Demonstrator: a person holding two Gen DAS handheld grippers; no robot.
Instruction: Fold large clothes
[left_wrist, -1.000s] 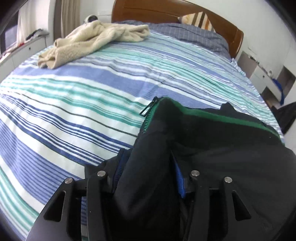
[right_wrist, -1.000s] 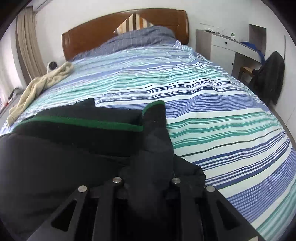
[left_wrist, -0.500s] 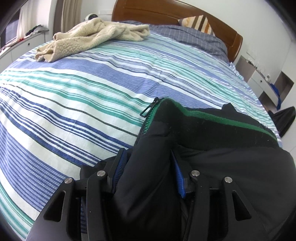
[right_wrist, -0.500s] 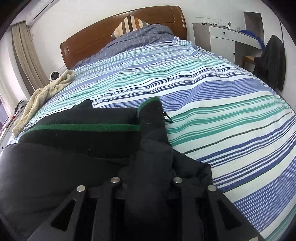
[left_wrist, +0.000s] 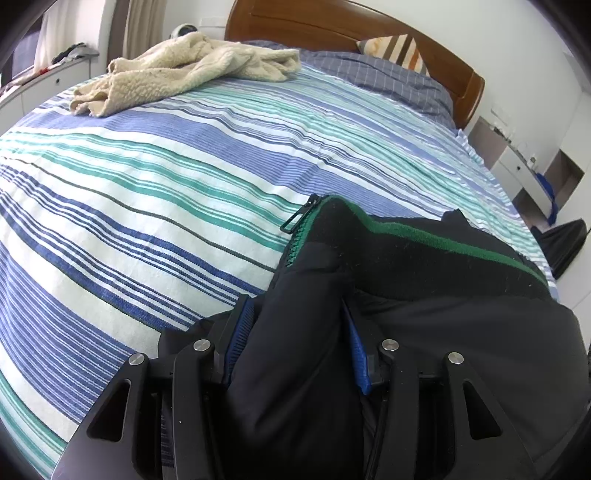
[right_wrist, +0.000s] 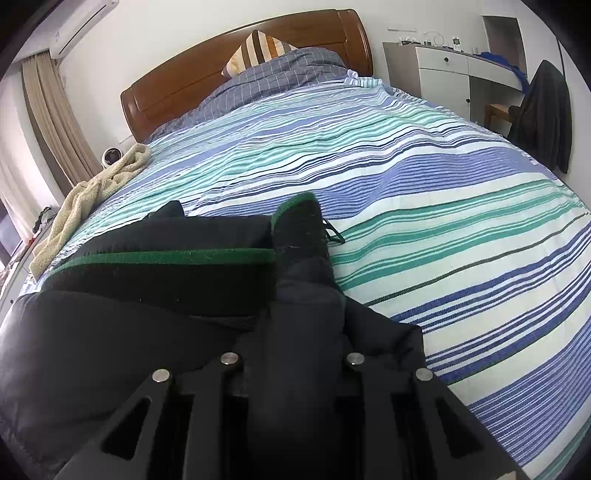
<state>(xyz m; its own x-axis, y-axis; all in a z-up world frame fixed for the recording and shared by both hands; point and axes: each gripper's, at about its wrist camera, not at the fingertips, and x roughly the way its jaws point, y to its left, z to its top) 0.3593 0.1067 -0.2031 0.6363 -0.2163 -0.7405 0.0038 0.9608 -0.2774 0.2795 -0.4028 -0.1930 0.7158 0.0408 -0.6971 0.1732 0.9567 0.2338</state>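
We hold a big black puffy jacket (left_wrist: 424, 332) with a green edge on its collar. It lies at the near end of the bed with the blue, green and white striped cover (left_wrist: 166, 177). Our left gripper (left_wrist: 295, 332) squeezes a thick fold of it. Our right gripper (right_wrist: 291, 332) squeezes another fold. A cream fluffy blanket (left_wrist: 192, 70) lies far away near the brown wooden headboard (right_wrist: 236, 77).

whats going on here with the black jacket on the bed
A person is folding a black jacket with a green-edged collar on a striped bed. The left gripper and right gripper are each clamped on a bunch of its fabric near the collar. A cream fleece garment lies untouched near the headboard.
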